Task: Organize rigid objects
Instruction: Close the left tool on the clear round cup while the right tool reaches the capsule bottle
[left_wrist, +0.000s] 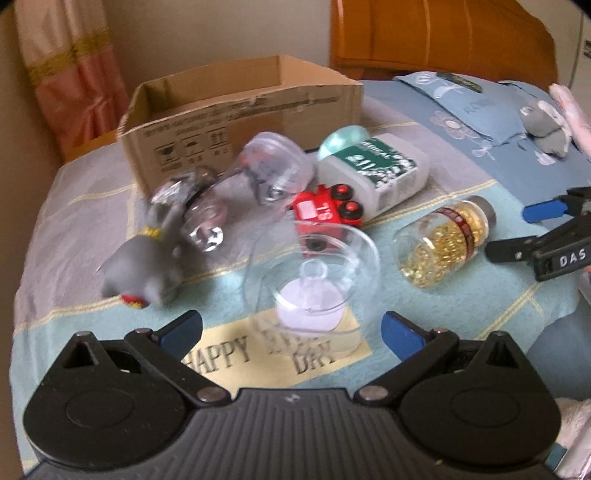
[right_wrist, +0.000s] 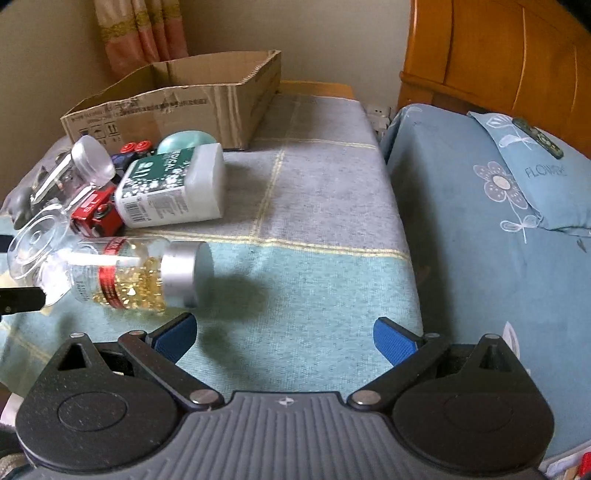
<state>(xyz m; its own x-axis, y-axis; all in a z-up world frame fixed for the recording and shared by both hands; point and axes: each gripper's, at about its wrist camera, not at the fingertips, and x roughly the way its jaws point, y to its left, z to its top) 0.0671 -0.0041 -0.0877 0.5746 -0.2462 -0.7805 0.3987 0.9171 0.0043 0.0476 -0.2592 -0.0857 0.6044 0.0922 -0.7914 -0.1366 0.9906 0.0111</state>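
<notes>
A pile of objects lies on a checked blanket before an open cardboard box (left_wrist: 240, 122) (right_wrist: 173, 107). My left gripper (left_wrist: 291, 332) is open, with a clear glass jar (left_wrist: 314, 280) lying just beyond its fingertips. Behind it are a red toy train (left_wrist: 325, 214), a white bottle with a green label (left_wrist: 373, 170) (right_wrist: 173, 188), a clear capsule bottle (left_wrist: 443, 243) (right_wrist: 136, 277), another clear jar (left_wrist: 273, 162) and a grey toy animal (left_wrist: 147, 254). My right gripper (right_wrist: 284, 336) is open and empty, to the right of the capsule bottle; it also shows in the left wrist view (left_wrist: 546, 229).
A bed with blue flowered bedding (right_wrist: 480, 206) and a pillow (right_wrist: 528, 173) lies to the right, with a wooden headboard (right_wrist: 498, 59) behind. A grey plush toy (left_wrist: 546, 125) rests on the bedding. A pink curtain (left_wrist: 70, 66) hangs at the back left.
</notes>
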